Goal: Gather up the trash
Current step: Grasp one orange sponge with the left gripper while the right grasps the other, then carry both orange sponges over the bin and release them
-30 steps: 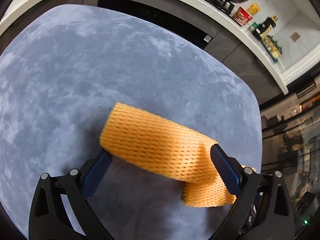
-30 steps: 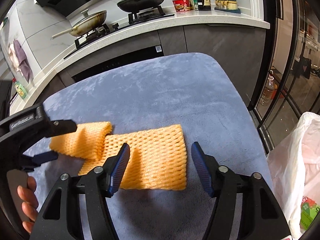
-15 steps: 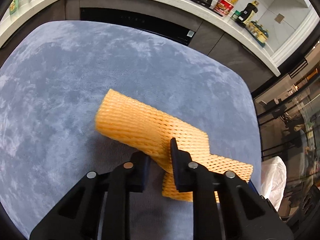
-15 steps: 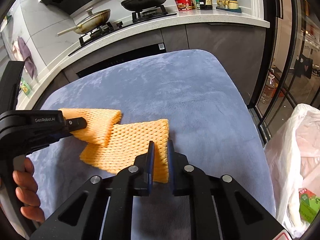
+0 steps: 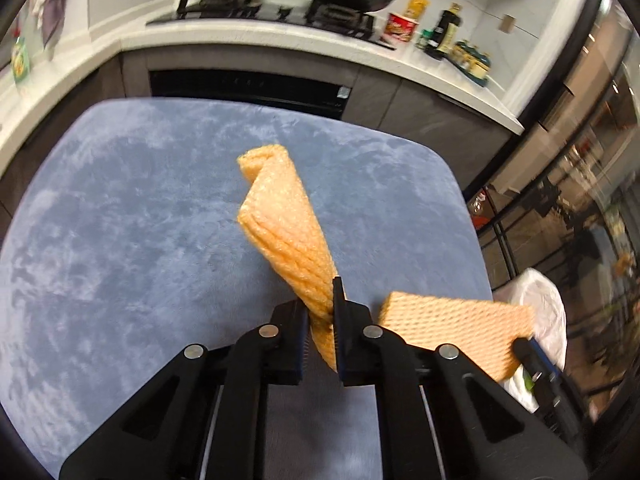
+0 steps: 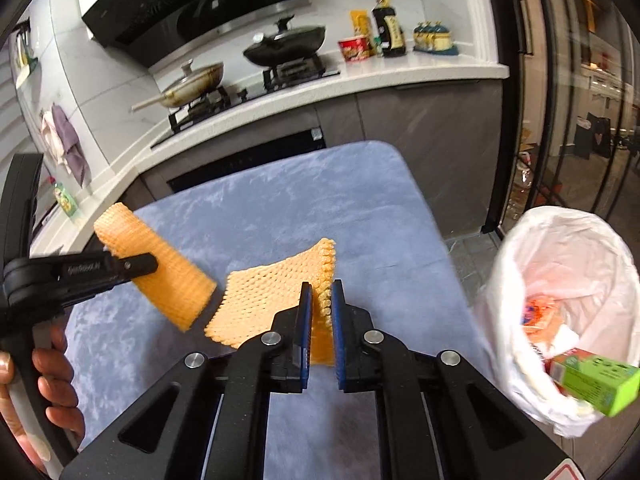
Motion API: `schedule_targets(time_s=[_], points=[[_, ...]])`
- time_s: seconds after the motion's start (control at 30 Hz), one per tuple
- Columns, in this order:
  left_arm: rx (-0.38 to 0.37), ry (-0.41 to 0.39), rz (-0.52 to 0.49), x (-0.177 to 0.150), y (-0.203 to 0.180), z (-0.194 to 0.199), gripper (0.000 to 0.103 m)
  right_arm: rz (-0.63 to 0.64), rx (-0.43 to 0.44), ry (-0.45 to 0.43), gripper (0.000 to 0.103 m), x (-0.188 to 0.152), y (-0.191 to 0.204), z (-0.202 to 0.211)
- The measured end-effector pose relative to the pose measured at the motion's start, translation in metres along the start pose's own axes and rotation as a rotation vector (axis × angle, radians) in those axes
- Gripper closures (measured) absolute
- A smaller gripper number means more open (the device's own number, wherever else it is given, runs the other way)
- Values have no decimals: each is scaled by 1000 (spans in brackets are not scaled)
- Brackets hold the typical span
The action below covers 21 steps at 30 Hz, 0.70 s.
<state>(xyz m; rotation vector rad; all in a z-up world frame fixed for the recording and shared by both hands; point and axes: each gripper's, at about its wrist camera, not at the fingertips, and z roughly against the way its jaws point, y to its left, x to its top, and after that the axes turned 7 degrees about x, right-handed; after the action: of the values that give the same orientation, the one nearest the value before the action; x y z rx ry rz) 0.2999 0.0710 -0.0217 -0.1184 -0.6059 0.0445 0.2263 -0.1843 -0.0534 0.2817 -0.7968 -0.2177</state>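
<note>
at the bottom centre of the left wrist view, the left gripper (image 5: 334,320) is seen clamped on one end of an orange foam net sleeve (image 5: 286,228), which is held clear of the blue-grey plush table cover (image 5: 120,240) and rises up and to the left into the middle of the frame, its far end folded over. in the lower right of that view a second orange foam net sleeve (image 5: 452,326) is seen, held off the cover, with the tip of the right gripper just beneath its right end. at the bottom centre of the right wrist view, the right gripper (image 6: 320,312) is seen pinched on the edge of that second sleeve (image 6: 272,292), which spreads to the left above the cover (image 6: 340,208). at the left edge the left gripper (image 6: 132,266) is seen side-on with the first sleeve (image 6: 160,268) nipped in it, and the person's hand (image 6: 44,392) is wrapped round its handle. at the right edge a bin lined with a white plastic bag (image 6: 520,280) is seen beside the table (a green carton (image 6: 592,378) and some reddish wrappers lie inside). farther back, across the upper part of both views, a white kitchen counter (image 6: 420,68) is seen, with a pale lidded frying pan (image 6: 192,84) and a black wok (image 6: 284,46) on the hob.
</note>
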Motion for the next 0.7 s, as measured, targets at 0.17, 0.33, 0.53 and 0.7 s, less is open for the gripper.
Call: schedule_targets(time_s=[0.17,0.33,0.53,0.7], points=[[-16,-30,-86,-15,-21,29,94,-13,-24,-64,94,1,-9,41],[-54,-51,-147,-27,-49,54,93,-43,-55,-118,94,0,-27,77],[-84,-74,-227,-44,-88,76,93,-92,-96,-172,94,-7,-55,116],[-102,-83,-289,-57,-116,88,93,-135,-134,-213,94,-14,-81,145]])
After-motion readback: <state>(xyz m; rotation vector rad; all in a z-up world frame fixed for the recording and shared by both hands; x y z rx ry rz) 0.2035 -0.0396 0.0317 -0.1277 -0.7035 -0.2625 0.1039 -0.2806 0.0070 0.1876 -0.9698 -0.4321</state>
